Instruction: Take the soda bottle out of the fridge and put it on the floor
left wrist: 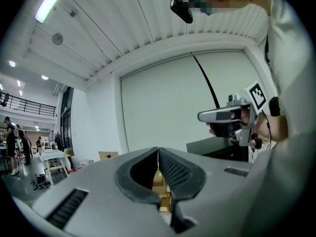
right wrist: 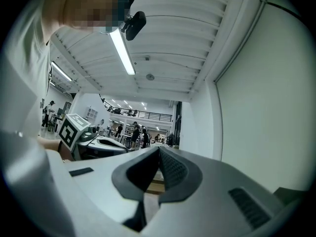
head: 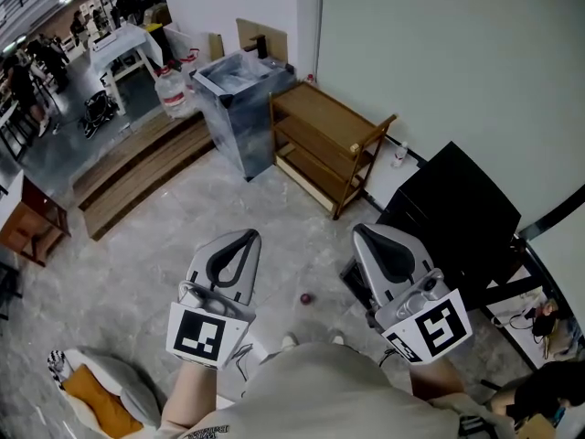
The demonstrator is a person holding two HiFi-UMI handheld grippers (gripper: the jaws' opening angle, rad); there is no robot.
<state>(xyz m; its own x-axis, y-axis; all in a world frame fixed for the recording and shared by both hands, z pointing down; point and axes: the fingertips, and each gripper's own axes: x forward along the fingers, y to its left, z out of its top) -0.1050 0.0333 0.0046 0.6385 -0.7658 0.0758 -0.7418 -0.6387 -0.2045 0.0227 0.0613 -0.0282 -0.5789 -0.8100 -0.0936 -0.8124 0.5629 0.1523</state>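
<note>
The fridge (head: 452, 213) is a low, black, box-shaped unit at the right of the head view, standing upright on the floor (head: 137, 273) close against the pale wall (head: 439, 53), just right of a wooden rack (head: 324, 144). Its top and sides are plain, dark and matt (from this steep angle it cannot be told whether the door is shut or ajar). The floor is pale grey with a marbled pattern and a slight sheen, spreading across the middle and lower left of the frame.
</note>
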